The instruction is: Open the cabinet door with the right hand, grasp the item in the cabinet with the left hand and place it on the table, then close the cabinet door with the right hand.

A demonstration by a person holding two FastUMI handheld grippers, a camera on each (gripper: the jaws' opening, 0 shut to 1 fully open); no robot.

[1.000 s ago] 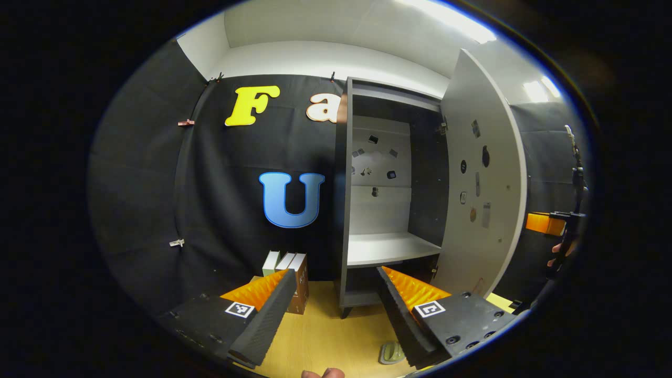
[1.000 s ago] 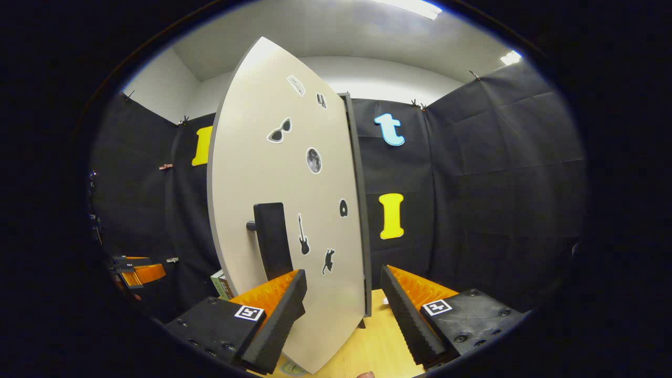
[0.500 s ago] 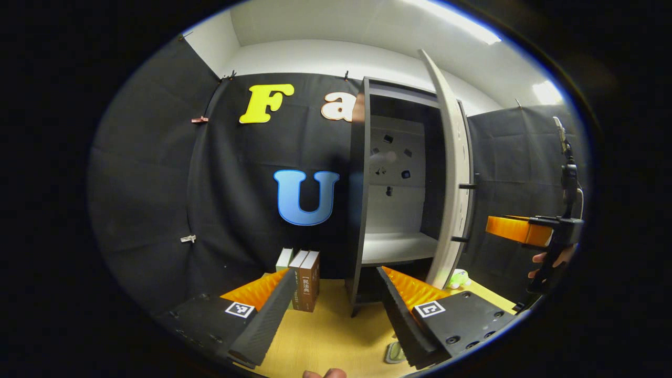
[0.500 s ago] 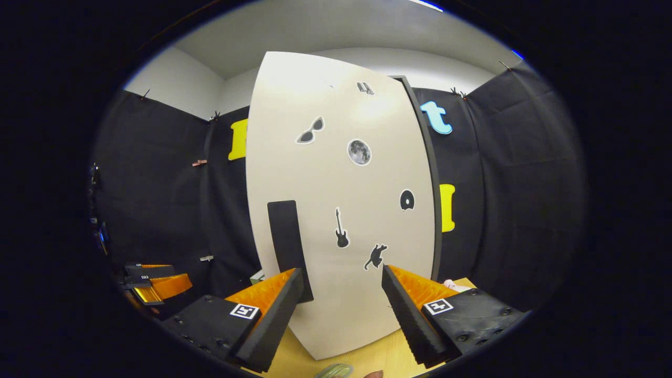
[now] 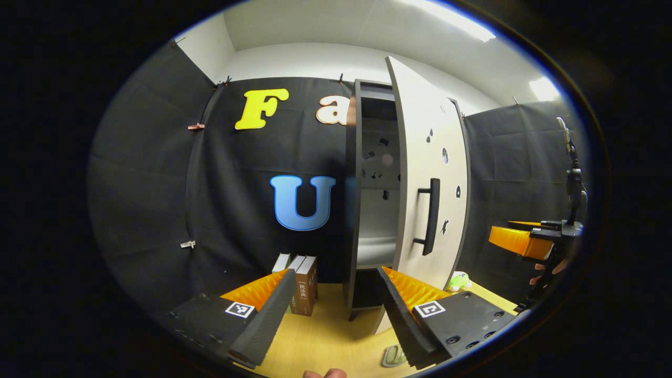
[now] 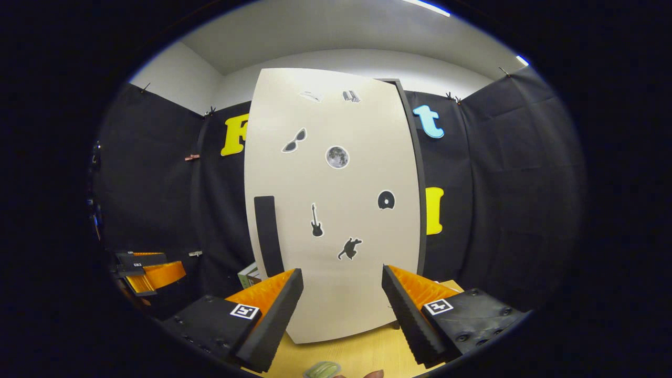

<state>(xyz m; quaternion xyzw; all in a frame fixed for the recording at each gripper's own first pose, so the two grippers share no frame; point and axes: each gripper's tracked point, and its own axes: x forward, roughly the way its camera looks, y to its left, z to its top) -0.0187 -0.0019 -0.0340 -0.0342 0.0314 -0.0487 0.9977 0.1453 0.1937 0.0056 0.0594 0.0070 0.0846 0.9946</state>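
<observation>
The tall grey cabinet (image 5: 353, 210) stands on the wooden table (image 5: 325, 336), and its pale door (image 5: 428, 173) is ajar, leaving a narrow gap onto a bare white shelf (image 5: 375, 249). A dark bar handle (image 5: 431, 215) sits on the door. In the right gripper view the door (image 6: 336, 210), dotted with stickers, faces me, its handle (image 6: 268, 236) at the left. My right gripper (image 6: 342, 270) is open just short of the door, touching nothing. My left gripper (image 5: 336, 273) is open and empty, low before the cabinet. A small green item (image 5: 392, 356) lies on the table near it.
Several books (image 5: 302, 283) stand upright left of the cabinet. A green and white soft toy (image 5: 458, 282) rests on the table right of the door. The right gripper (image 5: 517, 241), held by a hand, is at the far right; the left gripper (image 6: 149, 270) is at the far left.
The cabinet door has swung from wide open to nearly shut. The right gripper has followed it round, staying open. The left gripper has barely moved.
</observation>
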